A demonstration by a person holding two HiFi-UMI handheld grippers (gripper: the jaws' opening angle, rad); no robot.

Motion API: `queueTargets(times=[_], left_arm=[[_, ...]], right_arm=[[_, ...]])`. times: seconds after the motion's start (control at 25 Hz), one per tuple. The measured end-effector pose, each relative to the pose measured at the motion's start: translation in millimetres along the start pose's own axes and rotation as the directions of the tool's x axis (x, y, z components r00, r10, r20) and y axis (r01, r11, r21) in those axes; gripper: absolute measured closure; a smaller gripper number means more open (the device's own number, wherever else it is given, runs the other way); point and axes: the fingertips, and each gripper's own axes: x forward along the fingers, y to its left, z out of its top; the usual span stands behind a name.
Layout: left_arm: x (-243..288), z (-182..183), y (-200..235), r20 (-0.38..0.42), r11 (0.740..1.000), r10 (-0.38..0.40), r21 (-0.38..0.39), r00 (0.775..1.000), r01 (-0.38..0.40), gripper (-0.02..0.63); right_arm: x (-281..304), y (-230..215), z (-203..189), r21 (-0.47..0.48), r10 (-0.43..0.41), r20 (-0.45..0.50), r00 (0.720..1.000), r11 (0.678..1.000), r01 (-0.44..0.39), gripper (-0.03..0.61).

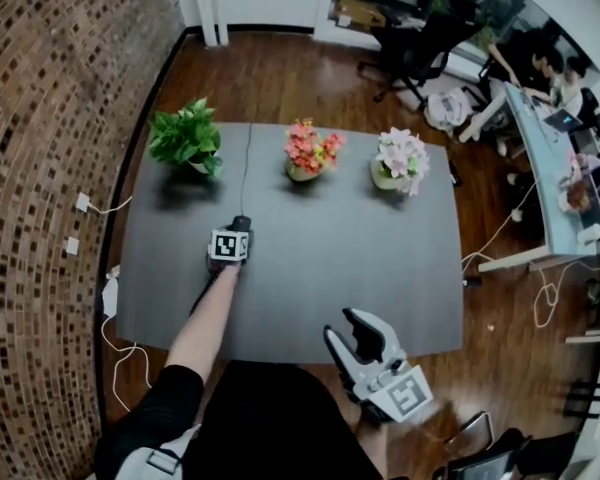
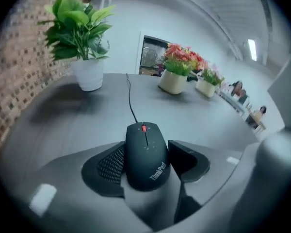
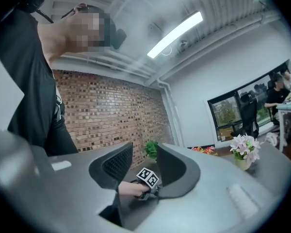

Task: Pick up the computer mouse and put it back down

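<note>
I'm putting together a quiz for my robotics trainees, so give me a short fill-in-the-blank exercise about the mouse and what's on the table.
1. The left gripper has its jaws against both sides of the computer mouse, whose lettering reads ___.
2. The mouse's scroll wheel is ___.
3. Beyond the mouse, ___ potted plants stand on the table.

Missing words: ThinkPad; red; three.
</note>
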Motion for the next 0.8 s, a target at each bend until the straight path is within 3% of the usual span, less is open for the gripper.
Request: queueTargets(times=[0.04, 0.08, 0.12, 0.16, 0.2, 0.24, 0.28, 0.32, 0.36, 0.4, 0.44, 0.48, 0.56, 0.6, 0.68, 0.8], left_arm=[[-9, 2, -12, 0.009, 0.993, -0.102, -0.063, 0.995, 0.103, 0.331], [-24, 11, -27, 0.061, 0.966, -0.216, -0.132, 0.975, 0.222, 0.331], [-48, 26, -43, 0.145, 0.913, -0.328, -0.204, 0.933, 0.353, 0.331], [-81, 45, -58, 0.255, 0.819, -0.44, -0.279, 0.861, 0.501, 0.331], [-122, 66, -72, 0.389, 0.669, -0.539, -0.341, 0.747, 0.661, 0.331], [-169, 89, -83, 0.535, 0.467, -0.602, -0.366, 0.592, 0.805, 0.331], [-220, 113, -93, 0.672, 0.243, -0.615, -0.337, 0.414, 0.909, 0.331], [-272, 134, -99, 0.779, 0.038, -0.582, -0.261, 0.234, 0.965, 0.331], [-323, 152, -104, 0.846, -0.115, -0.528, -0.158, 0.074, 0.981, 0.331], [-370, 165, -107, 0.875, -0.204, -0.481, -0.054, -0.052, 0.977, 0.331], [-412, 176, -110, 0.878, -0.241, -0.456, 0.034, -0.144, 0.97, 0.331], [-447, 183, -113, 0.868, -0.243, -0.451, 0.105, -0.208, 0.964, 0.331], [-500, 191, -121, 0.833, -0.215, -0.475, 0.203, -0.284, 0.955, 0.331], [-518, 193, -126, 0.818, -0.209, -0.486, 0.233, -0.307, 0.95, 0.331], [-540, 196, -134, 0.799, -0.221, -0.496, 0.262, -0.34, 0.939, 0.331], [-552, 197, -146, 0.789, -0.247, -0.501, 0.261, -0.354, 0.933, 0.331]], right_arm=[[4, 0, 1, 0.003, 0.01, 0.002, 1.0, 1.0, -0.01, 0.449], [8, 0, 2, 0.005, 0.022, 0.005, 1.0, 1.0, -0.022, 0.449], [12, 0, 4, 0.005, 0.036, 0.011, 0.999, 0.999, -0.037, 0.449], [17, 1, 7, 0.006, 0.051, 0.02, 0.998, 0.999, -0.051, 0.449], [22, 3, 9, 0.01, 0.066, 0.032, 0.997, 0.998, -0.066, 0.449], [26, 4, 10, 0.015, 0.079, 0.044, 0.996, 0.997, -0.08, 0.449], [29, 4, 11, 0.021, 0.091, 0.052, 0.994, 0.996, -0.092, 0.449], [30, 3, 11, 0.027, 0.1, 0.056, 0.993, 0.994, -0.102, 0.449], [30, 0, 12, 0.034, 0.107, 0.059, 0.993, 0.993, -0.109, 0.449], [31, -1, 12, 0.042, 0.113, 0.066, 0.991, 0.992, -0.116, 0.449], [31, -2, 13, 0.05, 0.121, 0.078, 0.99, 0.991, -0.125, 0.449], [31, -3, 14, 0.055, 0.129, 0.092, 0.987, 0.989, -0.134, 0.449], [31, -3, 16, 0.056, 0.144, 0.118, 0.983, 0.987, -0.151, 0.449], [32, -3, 17, 0.054, 0.149, 0.127, 0.981, 0.986, -0.157, 0.449], [33, -1, 16, 0.052, 0.16, 0.138, 0.977, 0.984, -0.168, 0.449], [30, -1, 13, 0.057, 0.168, 0.145, 0.975, 0.982, -0.178, 0.449]])
